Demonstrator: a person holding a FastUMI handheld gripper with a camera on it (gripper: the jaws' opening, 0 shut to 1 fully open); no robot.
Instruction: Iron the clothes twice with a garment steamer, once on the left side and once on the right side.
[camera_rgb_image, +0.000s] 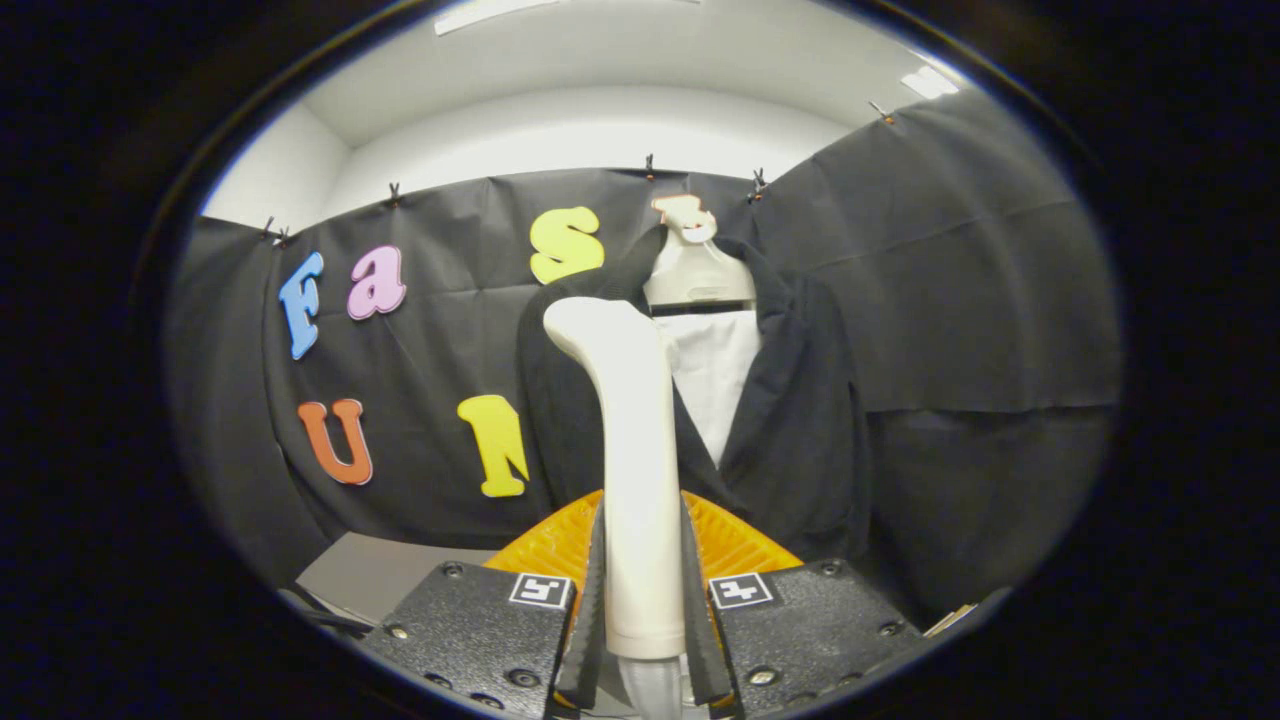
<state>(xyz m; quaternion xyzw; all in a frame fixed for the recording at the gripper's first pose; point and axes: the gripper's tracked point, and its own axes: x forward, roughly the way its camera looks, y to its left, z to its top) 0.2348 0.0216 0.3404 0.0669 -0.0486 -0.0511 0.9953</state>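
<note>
Now the gripper (641, 600) clamps the upright garment steamer (632, 450), its head just short of the hanging jacket (800, 440) straight beyond.

The one camera rides on the gripper (640, 600) and looks forward along its two fingers, which rise close up at the foot of the view, closed on the handle of the garment steamer (632, 450). It faces the booth's black cloth wall (950, 300) almost squarely, level with the dark jacket (800, 420) hanging near ahead.
</note>
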